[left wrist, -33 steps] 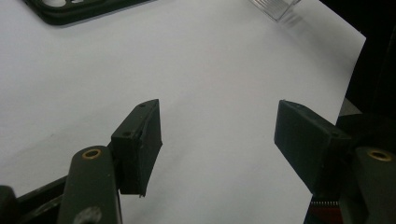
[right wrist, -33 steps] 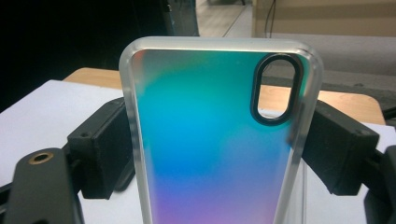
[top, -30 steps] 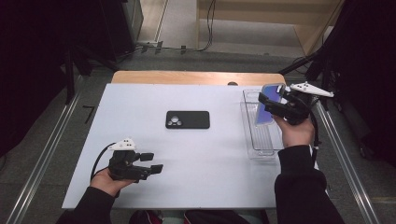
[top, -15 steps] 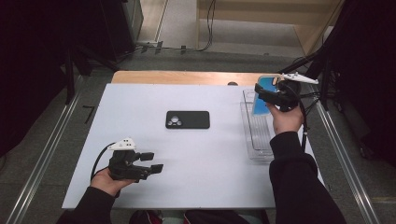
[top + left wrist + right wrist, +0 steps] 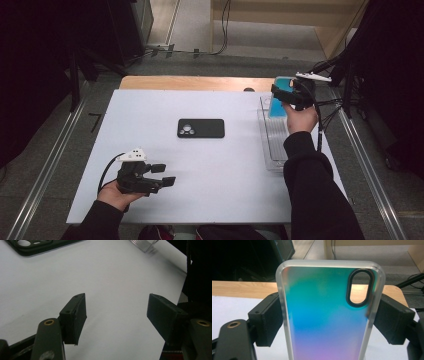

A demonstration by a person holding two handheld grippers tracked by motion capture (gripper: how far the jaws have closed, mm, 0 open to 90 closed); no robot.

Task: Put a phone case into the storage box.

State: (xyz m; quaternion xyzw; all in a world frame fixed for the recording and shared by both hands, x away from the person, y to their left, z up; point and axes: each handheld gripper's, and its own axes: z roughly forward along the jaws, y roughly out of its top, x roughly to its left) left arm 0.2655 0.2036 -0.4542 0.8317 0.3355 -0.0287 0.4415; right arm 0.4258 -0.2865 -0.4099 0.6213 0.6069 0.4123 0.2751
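Note:
My right gripper point(image 5: 284, 95) is shut on an iridescent teal-to-purple phone case with a clear rim point(image 5: 276, 106). It holds the case above the far end of a clear tray point(image 5: 270, 150) at the table's right. In the right gripper view the case point(image 5: 324, 322) stands upright, and the two pads point(image 5: 265, 320) press on its long edges. A black phone case point(image 5: 200, 128) lies flat mid-table, and its corner also shows in the left gripper view point(image 5: 37, 246). My left gripper point(image 5: 166, 175) rests near the front left, open, with bare white tabletop between its jaws point(image 5: 116, 312).
The white table top point(image 5: 150, 110) has a wooden strip point(image 5: 190, 82) along its far edge. Metal rails run down both sides of the table. Cables trail off the right edge beside my right hand. The tray's near corner point(image 5: 145, 243) shows in the left gripper view.
My right hand has carried the iridescent case leftward and a little farther back over the tray. The left hand and the black case have stayed in place.

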